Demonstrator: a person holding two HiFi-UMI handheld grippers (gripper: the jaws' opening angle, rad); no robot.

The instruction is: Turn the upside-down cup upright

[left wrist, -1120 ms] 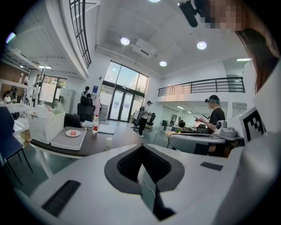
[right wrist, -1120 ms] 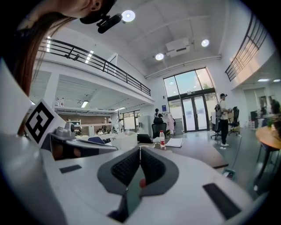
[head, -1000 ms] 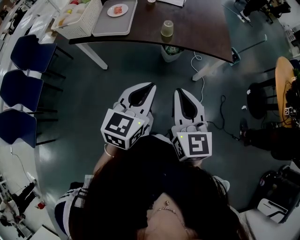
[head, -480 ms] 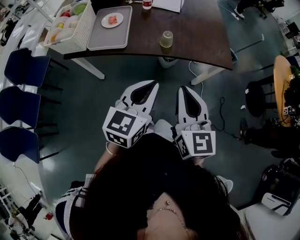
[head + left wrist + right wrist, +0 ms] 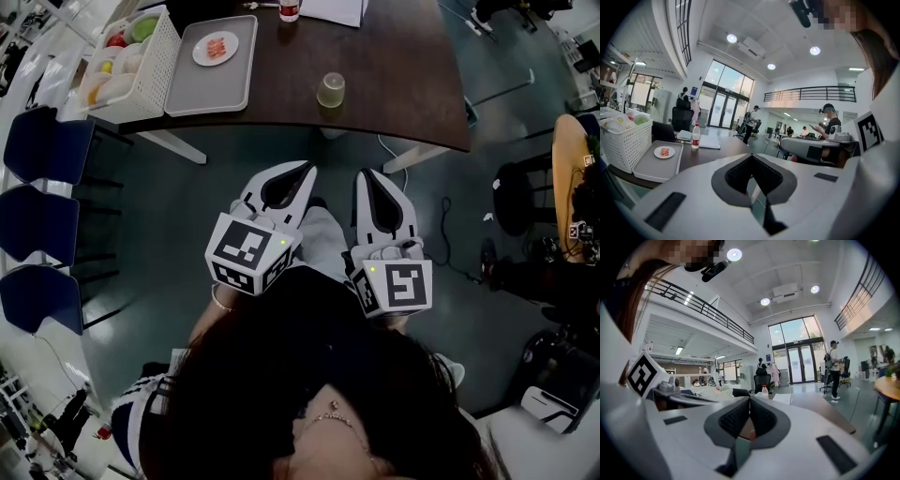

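**A:** What are the fingers doing?

**B:** On the left gripper (image 5: 303,172) the fingers (image 5: 738,176) are pressing together, clenched on nothing. The right gripper (image 5: 367,176) is doing the same: its fingers (image 5: 735,420) are meeting at the tips with nothing between them.

**A:** And where are they hanging?

**B:** They are hovering side by side over the floor (image 5: 178,206), just in front of the person's body, both pointing toward the bench (image 5: 403,89).

**A:** Is either one touching the cup?

**B:** No. The cup (image 5: 330,90) is standing on the bench close to its near edge, well apart from both grippers and roughly in line with the gap between them. Which end is facing up I cannot tell from the head view.

**A:** What is sitting around it?

**B:** A tray (image 5: 202,89) is lying to the cup's left with a plate (image 5: 215,49) resting on it. A basket (image 5: 141,82) is standing just beside the tray, further left. A bottle (image 5: 289,10) is standing at the far edge. Chairs (image 5: 42,150) are lining up along the left.
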